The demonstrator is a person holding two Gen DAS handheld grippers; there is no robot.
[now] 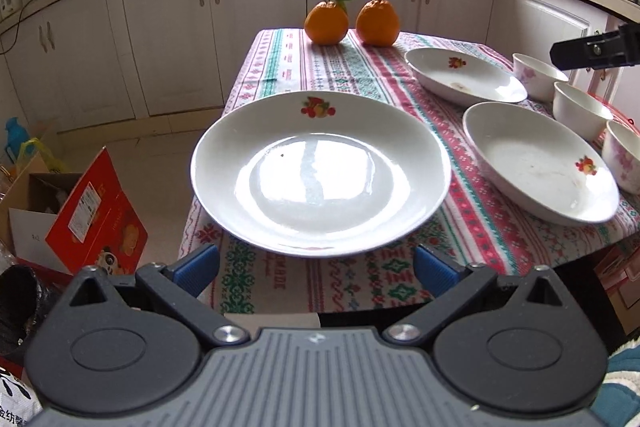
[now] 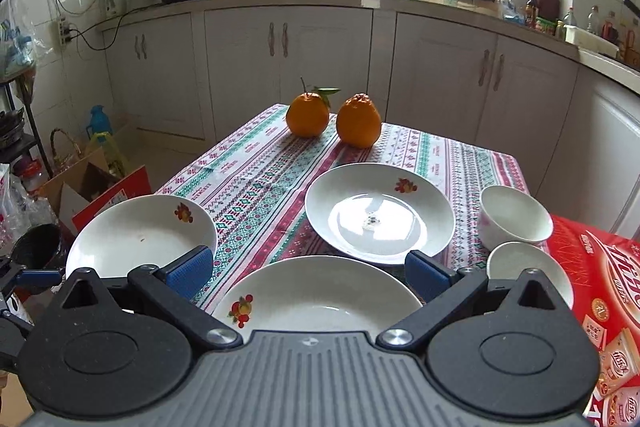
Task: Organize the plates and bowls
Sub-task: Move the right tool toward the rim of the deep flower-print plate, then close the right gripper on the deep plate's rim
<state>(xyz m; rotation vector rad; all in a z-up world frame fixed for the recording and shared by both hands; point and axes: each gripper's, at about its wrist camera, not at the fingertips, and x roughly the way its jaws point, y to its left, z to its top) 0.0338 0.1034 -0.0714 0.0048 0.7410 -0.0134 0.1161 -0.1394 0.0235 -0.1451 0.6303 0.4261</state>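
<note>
Three white plates and three white bowls sit on the table (image 1: 340,83), which wears a patterned cloth. The left tongs (image 1: 316,263) hang wide apart and hold nothing, just short of the near rim of the left plate (image 1: 320,171), which overhangs the table's left edge a little. The right tongs (image 2: 308,275) are likewise spread and empty, poised above the near plate (image 2: 320,291); the far plate (image 2: 380,215) lies beyond it. At the table's right side stand the bowls in a row: a far bowl (image 2: 516,215), a middle bowl (image 2: 520,263), and a nearest bowl (image 1: 624,163) with a pink flower pattern, seen only from the left wrist.

The dishes look like glazed ceramic: stiff, fairly heavy for a pinch grip, slick, and likely to chip or break if knocked or dropped. A plate is probably best taken at the raised rim, one finger under and one over, the overhanging edge of the left plate giving easy access. The bowls, with thin upright walls, would suit a pinch across the wall. Stacking calls for a level, gentle set-down. Two oranges (image 1: 352,21) stand well apart at the far end.
</note>
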